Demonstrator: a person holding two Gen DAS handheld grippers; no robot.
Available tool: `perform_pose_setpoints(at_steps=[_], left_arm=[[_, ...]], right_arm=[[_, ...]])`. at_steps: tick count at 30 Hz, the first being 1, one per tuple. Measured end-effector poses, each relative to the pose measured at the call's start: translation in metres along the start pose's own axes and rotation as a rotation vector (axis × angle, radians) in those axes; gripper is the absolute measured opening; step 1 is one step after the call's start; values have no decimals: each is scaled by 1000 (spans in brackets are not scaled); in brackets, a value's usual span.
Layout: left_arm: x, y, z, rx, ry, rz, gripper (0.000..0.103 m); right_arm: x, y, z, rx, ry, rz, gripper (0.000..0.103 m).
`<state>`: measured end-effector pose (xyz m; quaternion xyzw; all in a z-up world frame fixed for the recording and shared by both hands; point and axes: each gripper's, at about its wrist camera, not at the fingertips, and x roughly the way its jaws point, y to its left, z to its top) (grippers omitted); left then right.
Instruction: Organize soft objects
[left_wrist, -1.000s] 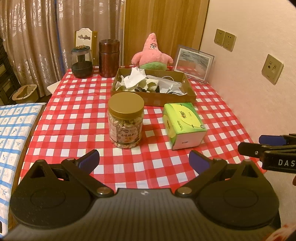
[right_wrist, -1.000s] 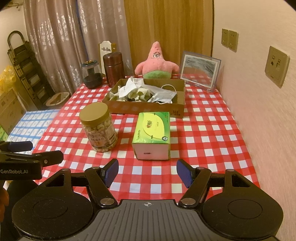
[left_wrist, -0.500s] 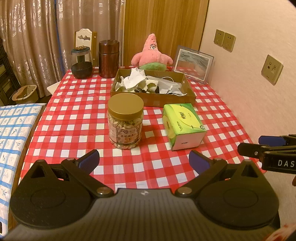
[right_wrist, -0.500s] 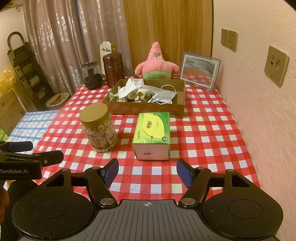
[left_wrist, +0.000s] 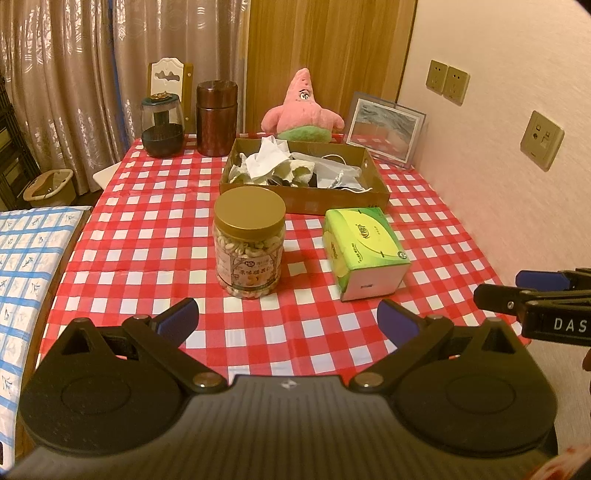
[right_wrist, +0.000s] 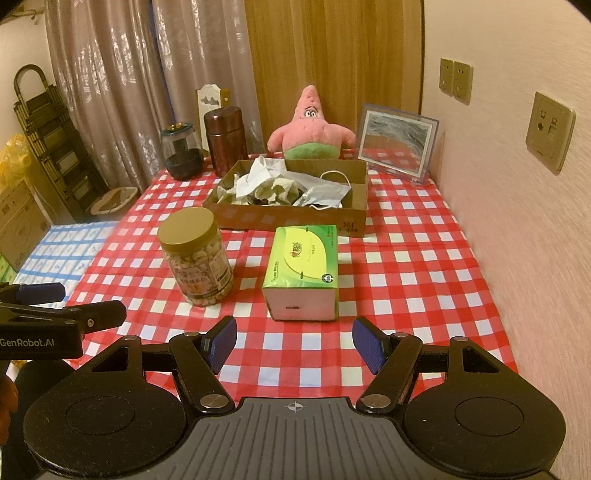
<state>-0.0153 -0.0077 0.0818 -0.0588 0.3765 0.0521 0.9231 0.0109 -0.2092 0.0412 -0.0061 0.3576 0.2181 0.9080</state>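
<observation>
A pink star plush toy (left_wrist: 302, 110) (right_wrist: 311, 126) sits upright at the far end of the red checked table (left_wrist: 147, 229). In front of it a shallow cardboard box (left_wrist: 380, 186) (right_wrist: 358, 218) holds crumpled tissues and a face mask (right_wrist: 327, 192). A green tissue pack (left_wrist: 364, 249) (right_wrist: 303, 269) lies nearer. My left gripper (left_wrist: 288, 319) is open and empty above the table's near edge. My right gripper (right_wrist: 294, 343) is open and empty just short of the tissue pack.
A jar of nuts with a gold lid (left_wrist: 249, 240) (right_wrist: 195, 254) stands left of the tissue pack. A brown canister (left_wrist: 216, 118), a dark glass jar (left_wrist: 161, 127) and a framed picture (left_wrist: 384, 129) stand at the back. The wall runs along the right side.
</observation>
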Motion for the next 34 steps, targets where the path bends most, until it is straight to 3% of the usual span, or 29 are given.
perform_pose_setpoints(at_steps=[34], left_arm=[[0,-10,8,0,-14,-10,102]], right_arm=[[-3,1,9,0,-7,1,69]])
